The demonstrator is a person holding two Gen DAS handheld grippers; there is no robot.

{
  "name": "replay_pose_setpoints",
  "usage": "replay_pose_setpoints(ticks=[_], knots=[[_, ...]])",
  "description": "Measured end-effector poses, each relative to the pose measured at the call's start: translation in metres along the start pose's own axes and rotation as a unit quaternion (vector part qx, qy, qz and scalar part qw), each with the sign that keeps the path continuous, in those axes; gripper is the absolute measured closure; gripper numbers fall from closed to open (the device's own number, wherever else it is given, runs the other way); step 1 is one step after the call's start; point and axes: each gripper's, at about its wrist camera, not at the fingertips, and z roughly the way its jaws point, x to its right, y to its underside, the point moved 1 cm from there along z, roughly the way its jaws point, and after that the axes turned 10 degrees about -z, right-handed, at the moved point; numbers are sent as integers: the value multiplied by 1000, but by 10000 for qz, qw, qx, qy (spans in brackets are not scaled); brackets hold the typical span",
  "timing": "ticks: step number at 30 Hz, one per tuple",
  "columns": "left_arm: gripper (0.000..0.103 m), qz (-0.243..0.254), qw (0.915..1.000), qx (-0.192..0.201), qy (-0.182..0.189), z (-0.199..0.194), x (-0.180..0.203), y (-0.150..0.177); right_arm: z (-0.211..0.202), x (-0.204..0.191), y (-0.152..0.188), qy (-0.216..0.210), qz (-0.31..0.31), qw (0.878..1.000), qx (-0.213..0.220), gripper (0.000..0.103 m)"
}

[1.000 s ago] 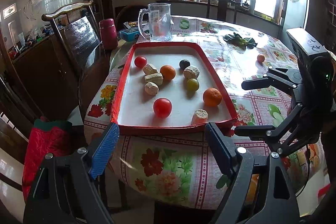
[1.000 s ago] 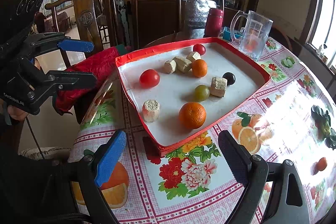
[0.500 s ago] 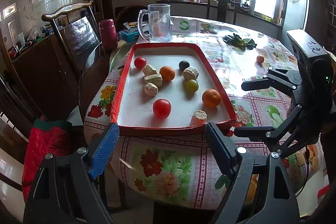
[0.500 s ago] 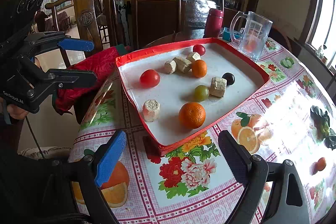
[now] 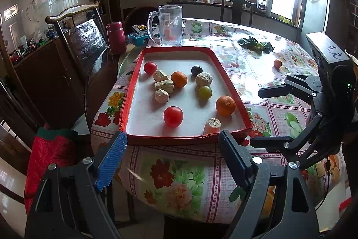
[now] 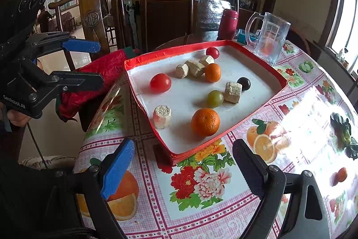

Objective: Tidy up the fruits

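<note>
Both grippers are just hanging out: left hand-held gripper [image 5: 172, 153] and right hand-held gripper [image 6: 183, 162] spread wide, nothing between them. Fruits sit in the red tray [image 5: 131, 91] on the counter [image 6: 201, 205], nearest orange [image 6: 205, 122] at 12 o'clock of the right one.

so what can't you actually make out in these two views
- Glass mug: contents unclear in both views, glare and reflections on the glass.
- Tablecloth by the window: pattern washed out by sunlight, right wrist view.
- Dark leafy bundle: too small to identify, left wrist view.
- Teal box: partly hidden behind the mug.
</note>
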Motion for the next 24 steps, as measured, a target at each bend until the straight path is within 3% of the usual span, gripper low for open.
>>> replay_pose_setpoints(ticks=[19, 24], knots=[[19, 13, 10000, 36, -19, -2, 1, -1, -3, -1, 2, 6, 21, 10000, 6, 12], [15, -84, 9997, -201, 136, 3, 2, -5, -8, 6, 11, 64, 368, 9993, -56, 12]])
